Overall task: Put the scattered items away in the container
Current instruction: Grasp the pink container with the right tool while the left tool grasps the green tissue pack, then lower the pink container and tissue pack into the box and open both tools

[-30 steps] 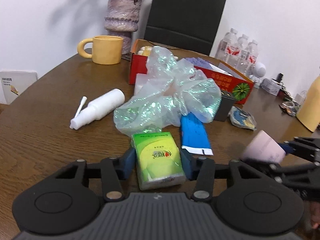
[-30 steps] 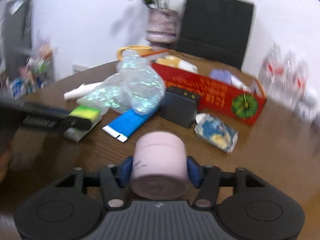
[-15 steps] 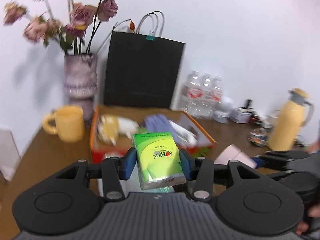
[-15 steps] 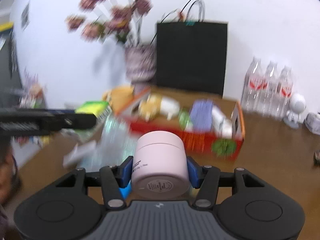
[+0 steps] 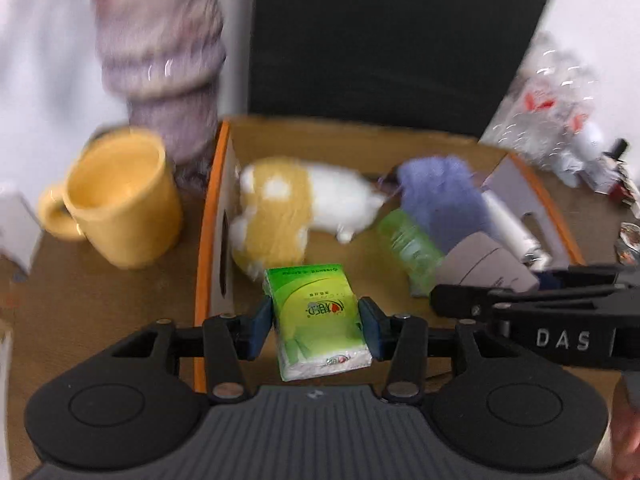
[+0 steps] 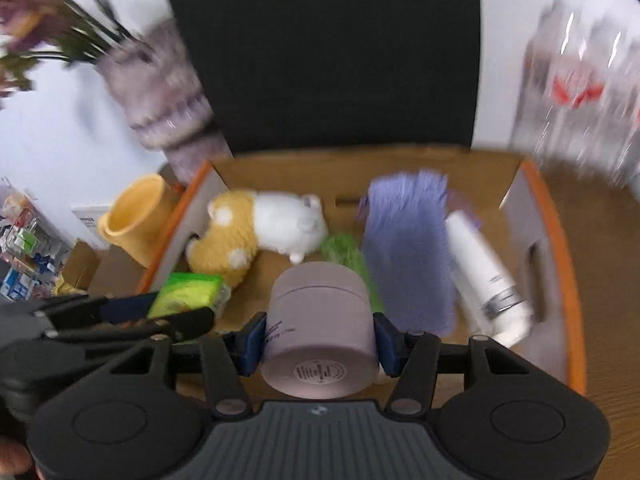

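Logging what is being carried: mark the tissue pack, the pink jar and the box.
tissue pack [image 5: 316,312], left wrist view, green front face.
pink jar [image 6: 320,304], right wrist view, side wall.
box [image 6: 560,248], right wrist view, orange right rim.

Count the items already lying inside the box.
4 visible: plush toy at left, green bottle mid, purple cloth right of centre, white tube far right in the box. More may be hidden.
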`<state>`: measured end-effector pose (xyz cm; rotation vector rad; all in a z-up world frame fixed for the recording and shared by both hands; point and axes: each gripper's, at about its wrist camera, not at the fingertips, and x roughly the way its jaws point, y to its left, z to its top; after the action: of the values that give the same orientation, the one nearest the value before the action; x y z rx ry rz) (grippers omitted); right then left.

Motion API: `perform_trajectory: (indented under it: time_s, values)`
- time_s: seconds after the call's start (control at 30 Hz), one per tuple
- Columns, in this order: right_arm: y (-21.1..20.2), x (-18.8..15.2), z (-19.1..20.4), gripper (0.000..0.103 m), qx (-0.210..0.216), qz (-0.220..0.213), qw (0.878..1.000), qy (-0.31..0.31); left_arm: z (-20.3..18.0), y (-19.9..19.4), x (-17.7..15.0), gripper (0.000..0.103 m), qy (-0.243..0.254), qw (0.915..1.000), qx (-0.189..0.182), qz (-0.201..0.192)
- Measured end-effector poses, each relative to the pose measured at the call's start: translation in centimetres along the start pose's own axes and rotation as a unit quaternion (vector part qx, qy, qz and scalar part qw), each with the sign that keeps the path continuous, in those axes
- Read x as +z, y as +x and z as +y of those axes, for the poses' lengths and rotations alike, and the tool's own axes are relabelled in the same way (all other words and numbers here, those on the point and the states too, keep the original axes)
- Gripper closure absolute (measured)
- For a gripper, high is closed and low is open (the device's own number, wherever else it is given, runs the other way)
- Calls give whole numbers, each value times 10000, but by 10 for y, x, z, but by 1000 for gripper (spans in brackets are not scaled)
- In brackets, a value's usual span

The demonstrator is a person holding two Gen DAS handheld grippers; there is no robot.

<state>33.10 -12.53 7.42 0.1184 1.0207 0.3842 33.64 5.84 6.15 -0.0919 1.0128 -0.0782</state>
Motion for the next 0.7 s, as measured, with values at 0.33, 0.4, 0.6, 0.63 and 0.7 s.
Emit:
perform_trajectory:
  time_s: [0.33, 0.4, 0.6, 0.63, 0.7]
  values:
    - [16, 21, -9, 33, -21, 669, 9973, 285, -2, -7, -2, 18, -116, 9997, 56, 194]
    - [4, 25, -6, 25, -236, 635, 9976, 134, -7, -15, -1, 15, -28, 9997, 96, 206]
    - [-29, 23, -14, 22, -691, 742, 9948, 86, -26, -42, -12, 3, 70, 9997, 151, 164]
    - [-33, 20, -17, 22, -725, 773, 9943, 87, -29, -46, -14, 3, 82, 9997, 158, 155]
    - [-43, 14, -21, 22, -794, 835, 9933, 90, -35, -55, -19, 1, 126, 9997, 135, 150]
